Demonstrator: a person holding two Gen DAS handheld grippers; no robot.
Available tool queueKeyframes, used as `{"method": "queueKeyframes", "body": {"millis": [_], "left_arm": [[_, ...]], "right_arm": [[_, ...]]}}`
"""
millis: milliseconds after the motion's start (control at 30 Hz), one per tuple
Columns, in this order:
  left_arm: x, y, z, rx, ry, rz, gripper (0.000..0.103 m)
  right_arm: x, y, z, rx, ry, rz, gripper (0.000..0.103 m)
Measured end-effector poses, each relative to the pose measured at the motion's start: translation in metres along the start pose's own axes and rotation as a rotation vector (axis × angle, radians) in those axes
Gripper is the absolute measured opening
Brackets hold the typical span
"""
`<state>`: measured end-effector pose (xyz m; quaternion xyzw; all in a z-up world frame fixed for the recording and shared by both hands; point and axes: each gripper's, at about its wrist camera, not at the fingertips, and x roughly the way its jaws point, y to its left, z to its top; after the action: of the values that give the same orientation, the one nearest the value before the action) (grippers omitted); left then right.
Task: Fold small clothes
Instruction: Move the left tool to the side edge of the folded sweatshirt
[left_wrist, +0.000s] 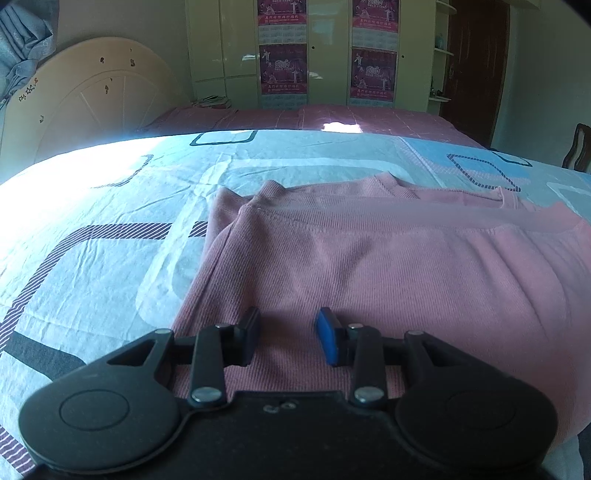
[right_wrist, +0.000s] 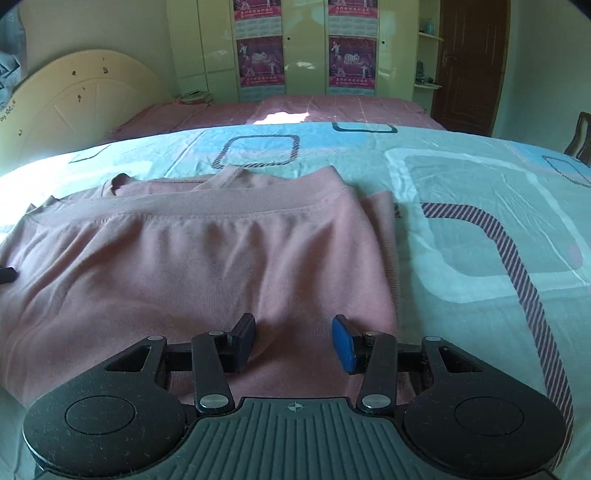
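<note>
Left gripper (left_wrist: 287, 334) hovers, jaws apart and empty, over the pink sweater (left_wrist: 369, 266) on the bedsheet (left_wrist: 92, 258). Right view: right gripper (right_wrist: 293, 341) likewise parted, empty, near the garment's right edge. Best pinch both near corners evenly.

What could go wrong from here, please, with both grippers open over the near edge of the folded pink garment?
1. The left gripper and right gripper sit low over stacked layers of the pink garment; closing may catch only the top layer and undo the fold.
2. The ribbed hem sits slightly askew over the neckline, so another fold might come out uneven.
3. The bedsheet might get pinched too.
</note>
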<state>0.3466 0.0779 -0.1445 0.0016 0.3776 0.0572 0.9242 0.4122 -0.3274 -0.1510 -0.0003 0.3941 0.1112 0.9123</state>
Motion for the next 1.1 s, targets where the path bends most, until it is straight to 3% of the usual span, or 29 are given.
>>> {"method": "queueKeyframes", "body": {"millis": [200, 533, 800, 1100], "left_arm": [[-0.011, -0.002, 0.002, -0.012, 0.008, 0.034, 0.035], [-0.048, -0.014, -0.007, -0.040, -0.007, -0.023, 0.038], [-0.043, 0.006, -0.036, -0.058, 0.029, 0.003, 0.044], [-0.041, 0.009, -0.032, -0.097, 0.073, 0.007, 0.044]], "right_arm": [[-0.016, 0.011, 0.009, 0.013, -0.011, 0.031, 0.045], [-0.039, 0.049, 0.004, -0.063, -0.031, 0.102, 0.045], [-0.036, 0.008, -0.034, -0.022, 0.048, -0.001, 0.045], [-0.038, 0.017, -0.032, -0.066, 0.073, -0.052, 0.045]]}}
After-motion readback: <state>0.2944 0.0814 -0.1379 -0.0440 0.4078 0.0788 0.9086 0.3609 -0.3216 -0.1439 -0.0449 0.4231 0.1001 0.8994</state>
